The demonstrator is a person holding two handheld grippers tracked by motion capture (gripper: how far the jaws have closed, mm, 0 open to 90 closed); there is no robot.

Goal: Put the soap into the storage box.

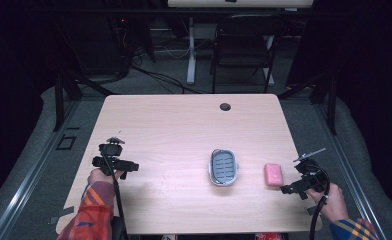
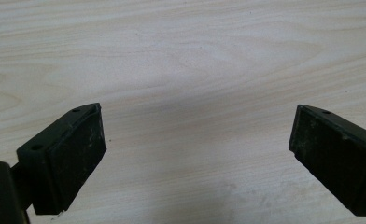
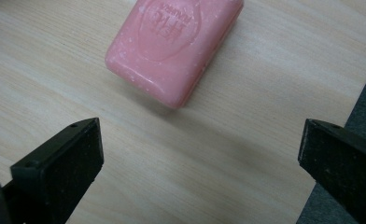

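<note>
A pink bar of soap [image 1: 273, 174] lies flat on the light wooden table [image 1: 184, 130], right of a grey soap dish [image 1: 223, 166] with a slotted insert. My right gripper [image 1: 293, 189] hovers just right of and nearer than the soap, held by a hand. In the right gripper view its jaws stand wide apart with nothing between them, and the soap [image 3: 174, 46] lies just ahead on the wood. My left gripper [image 1: 115, 164] is at the table's left side, far from both things. In the left gripper view its fingers [image 2: 62, 161] are spread over bare wood.
The table's right edge [image 3: 358, 100] runs close beside my right gripper, with dark floor beyond. A cable hole [image 1: 225, 106] sits near the table's far edge. A black folding chair [image 1: 244, 47] and a white desk leg [image 1: 191, 50] stand behind the table.
</note>
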